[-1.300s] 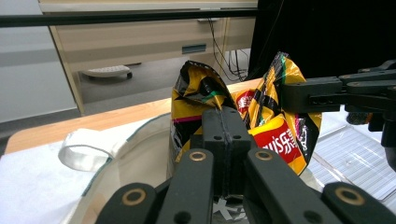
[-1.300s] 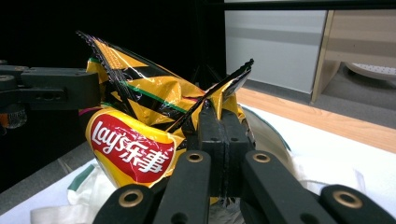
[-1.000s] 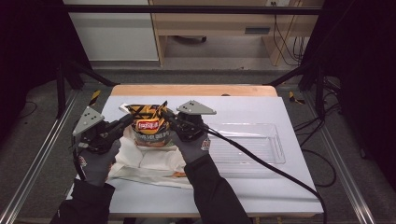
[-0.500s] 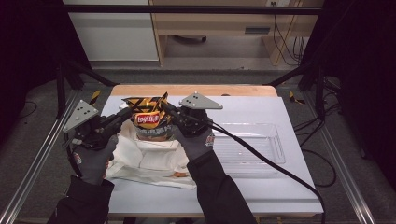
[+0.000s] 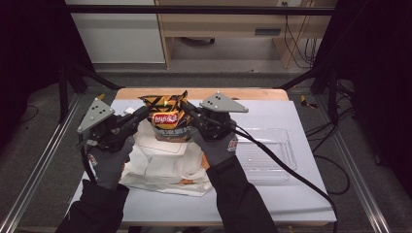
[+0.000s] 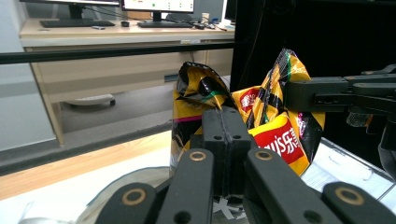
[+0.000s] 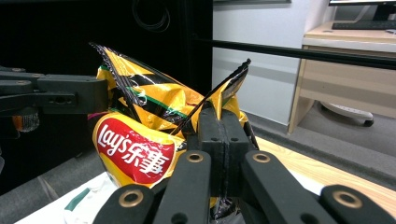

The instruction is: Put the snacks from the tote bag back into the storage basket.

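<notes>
High view: the left tongs [image 5: 141, 112] and the right tongs [image 5: 188, 109] are gripping a yellow-and-black chip bag [image 5: 166, 124] by its left and right upper edges. Both tongs are holding the bag upright, above a white paper bag [image 5: 163, 170] that is lying crumpled on the desk [image 5: 291, 194]. A clear plastic tray [image 5: 265, 153] is sitting on the desk just right of the right hand [image 5: 216, 145]. The left hand [image 5: 107, 160] is wearing a grey glove, as is the right.

Left gripper view: the left tongs [image 6: 226, 140] are pressing together on a fold of the chip bag [image 6: 275, 135].

Right gripper view: the right tongs [image 7: 224, 135] are clamping the bag's [image 7: 135, 149] edge, jaws closed on the foil
</notes>
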Demonstrator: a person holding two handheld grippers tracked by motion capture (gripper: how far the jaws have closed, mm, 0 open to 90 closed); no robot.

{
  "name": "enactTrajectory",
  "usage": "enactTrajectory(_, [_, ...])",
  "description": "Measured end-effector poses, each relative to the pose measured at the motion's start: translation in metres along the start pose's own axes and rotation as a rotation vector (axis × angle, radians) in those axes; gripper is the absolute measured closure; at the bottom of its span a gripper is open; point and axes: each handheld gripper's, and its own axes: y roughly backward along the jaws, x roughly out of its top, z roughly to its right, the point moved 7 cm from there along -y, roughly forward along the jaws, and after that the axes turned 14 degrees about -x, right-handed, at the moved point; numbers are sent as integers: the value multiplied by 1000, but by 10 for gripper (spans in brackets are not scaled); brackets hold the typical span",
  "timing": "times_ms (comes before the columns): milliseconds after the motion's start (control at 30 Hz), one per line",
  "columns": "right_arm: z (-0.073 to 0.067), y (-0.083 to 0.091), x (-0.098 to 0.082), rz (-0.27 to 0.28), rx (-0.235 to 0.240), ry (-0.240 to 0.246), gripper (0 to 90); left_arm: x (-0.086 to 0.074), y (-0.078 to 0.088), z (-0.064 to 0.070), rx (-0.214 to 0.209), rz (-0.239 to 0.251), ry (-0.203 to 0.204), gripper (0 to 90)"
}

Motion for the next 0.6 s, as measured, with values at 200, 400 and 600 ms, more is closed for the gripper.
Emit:
enactTrajectory(200, [17,11,2,7,-24,-4,900,6,-16,11,-18,-3,-11,900])
enactTrajectory(400, [33,22,5,3,-45,-8,900,10,-31,23,-38,-5,-17,900])
enactTrajectory(600, [51,31,3,4,-70,-13,900,13,-48,35,-58,-13,-21,900])
